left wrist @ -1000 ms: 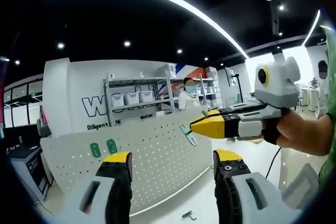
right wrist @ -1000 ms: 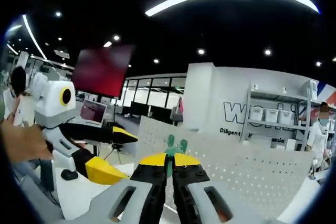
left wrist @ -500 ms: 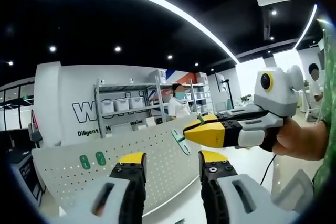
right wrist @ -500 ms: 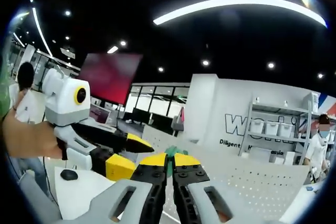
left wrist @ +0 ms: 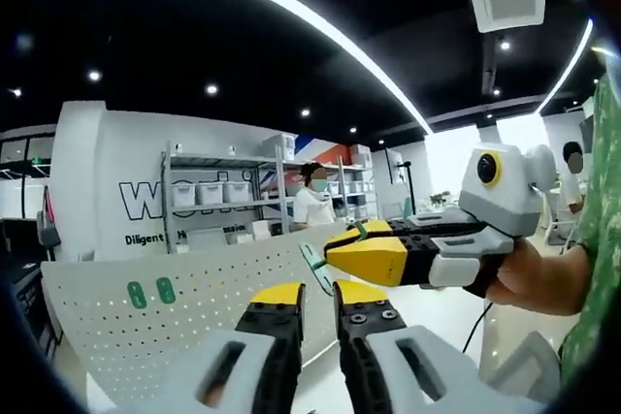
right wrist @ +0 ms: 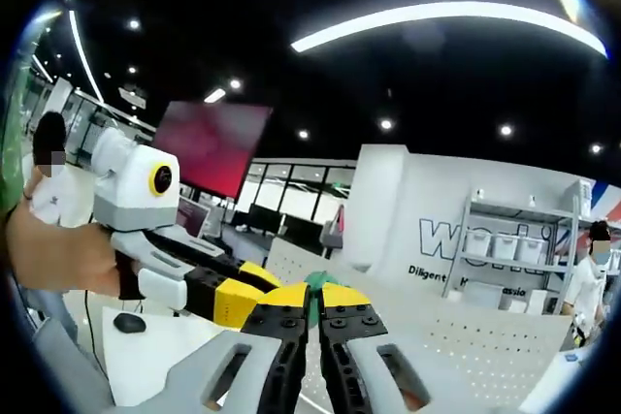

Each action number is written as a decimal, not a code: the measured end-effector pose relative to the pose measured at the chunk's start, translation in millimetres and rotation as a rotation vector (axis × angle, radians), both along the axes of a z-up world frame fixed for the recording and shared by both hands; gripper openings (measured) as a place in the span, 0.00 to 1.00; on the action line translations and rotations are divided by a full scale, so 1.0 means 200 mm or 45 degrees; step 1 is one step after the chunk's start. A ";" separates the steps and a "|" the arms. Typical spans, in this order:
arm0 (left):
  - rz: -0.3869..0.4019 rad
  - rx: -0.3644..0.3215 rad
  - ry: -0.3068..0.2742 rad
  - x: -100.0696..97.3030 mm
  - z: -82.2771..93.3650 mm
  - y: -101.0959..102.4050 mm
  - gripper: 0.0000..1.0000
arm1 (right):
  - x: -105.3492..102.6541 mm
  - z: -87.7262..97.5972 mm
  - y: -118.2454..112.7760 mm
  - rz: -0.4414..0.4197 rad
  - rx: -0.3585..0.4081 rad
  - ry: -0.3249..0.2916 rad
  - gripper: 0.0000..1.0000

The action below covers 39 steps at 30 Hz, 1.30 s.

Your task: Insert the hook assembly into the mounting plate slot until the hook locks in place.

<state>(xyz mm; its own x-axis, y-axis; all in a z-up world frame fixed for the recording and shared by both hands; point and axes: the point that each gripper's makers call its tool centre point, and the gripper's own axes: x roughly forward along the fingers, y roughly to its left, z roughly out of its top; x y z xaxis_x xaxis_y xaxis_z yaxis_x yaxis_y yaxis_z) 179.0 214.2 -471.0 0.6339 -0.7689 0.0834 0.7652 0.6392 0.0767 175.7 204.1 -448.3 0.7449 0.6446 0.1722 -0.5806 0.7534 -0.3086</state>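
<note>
In the left gripper view, a white perforated mounting plate (left wrist: 194, 312) stands upright with two green hooks (left wrist: 151, 292) seated on its left part. My right gripper (left wrist: 330, 251) comes in from the right, shut on a green hook assembly (left wrist: 312, 267) held just in front of the plate's upper edge. My left gripper (left wrist: 318, 296) sits below it, jaws drawn close with a narrow gap and nothing between them. In the right gripper view, my right gripper (right wrist: 313, 298) pinches the green hook (right wrist: 318, 282), and the left gripper (right wrist: 254, 288) lies close at its left. The plate (right wrist: 466, 336) is behind.
A person's hand (left wrist: 529, 278) holds the right gripper and another hand (right wrist: 49, 249) holds the left. Shelves with white bins (left wrist: 209, 196) and a person stand behind the plate. A white table (right wrist: 146, 346) carries a mouse (right wrist: 126, 322). A red screen (right wrist: 209, 147) hangs at the left.
The left gripper's jaws have narrowed from wide apart to a slim gap. The two grippers have drawn closer together, the hook staying in the right gripper's grip near the plate's edge.
</note>
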 end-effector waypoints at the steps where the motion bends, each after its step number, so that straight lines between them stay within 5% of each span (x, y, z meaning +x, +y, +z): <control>1: -0.007 -0.004 0.003 0.00 0.00 0.00 0.08 | 0.00 0.00 0.00 0.001 0.000 -0.001 0.01; 8: -0.042 -0.057 0.038 -0.01 0.00 -0.01 0.05 | -0.01 0.01 0.01 0.009 -0.002 -0.015 0.01; 30: 0.043 -0.040 -0.025 0.06 -0.01 0.00 0.04 | 0.04 -0.01 0.03 0.036 0.057 0.020 0.01; 39: 0.065 -0.013 -0.031 0.06 -0.03 0.01 0.18 | 0.08 0.00 0.00 0.023 0.116 0.051 0.01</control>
